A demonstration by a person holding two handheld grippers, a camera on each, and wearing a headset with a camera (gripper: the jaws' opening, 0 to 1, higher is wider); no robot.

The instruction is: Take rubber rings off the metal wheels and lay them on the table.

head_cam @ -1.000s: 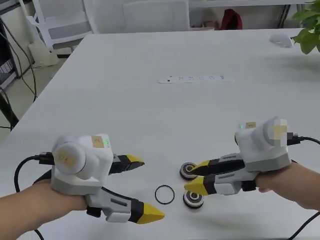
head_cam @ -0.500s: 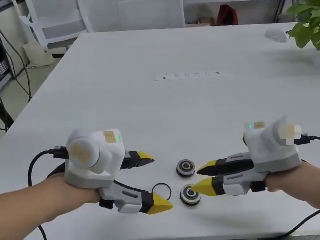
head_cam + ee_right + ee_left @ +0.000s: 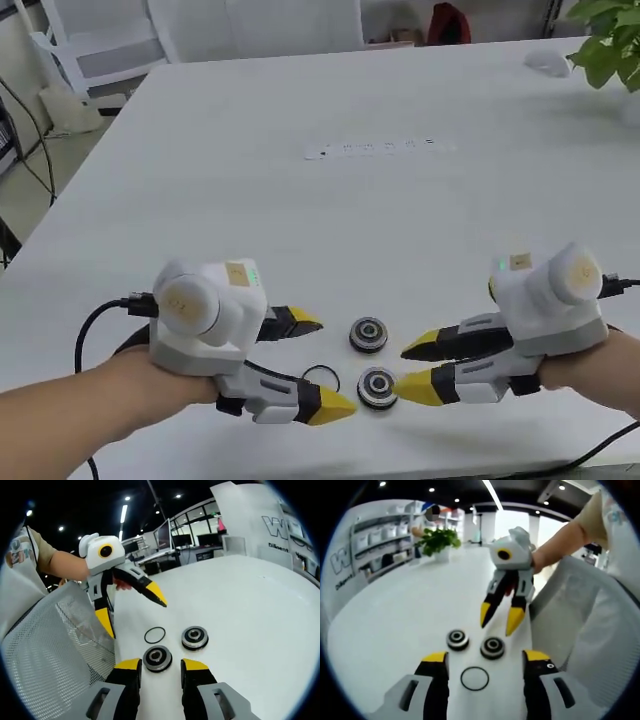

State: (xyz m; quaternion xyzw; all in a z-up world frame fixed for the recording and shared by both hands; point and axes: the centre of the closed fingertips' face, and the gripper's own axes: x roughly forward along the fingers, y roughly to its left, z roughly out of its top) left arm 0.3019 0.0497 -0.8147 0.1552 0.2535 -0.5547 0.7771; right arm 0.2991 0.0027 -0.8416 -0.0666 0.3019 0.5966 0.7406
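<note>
The left gripper [image 3: 322,365] has its yellow-tipped jaws wide apart. The thin black rubber ring [image 3: 474,678] lies flat on the white table [image 3: 300,230] between them, and nothing touches it. In the head view one jaw covers part of that ring. The right gripper [image 3: 161,664] is open too, but less wide. The nearer round metal wheel [image 3: 157,658] sits between its tips with a small gap on each side. The second metal wheel [image 3: 195,637] lies just beside it. Both wheels have dark rims, and I cannot tell if rubber is on them. A green plant [image 3: 605,40] is cut off at the corner.
</note>
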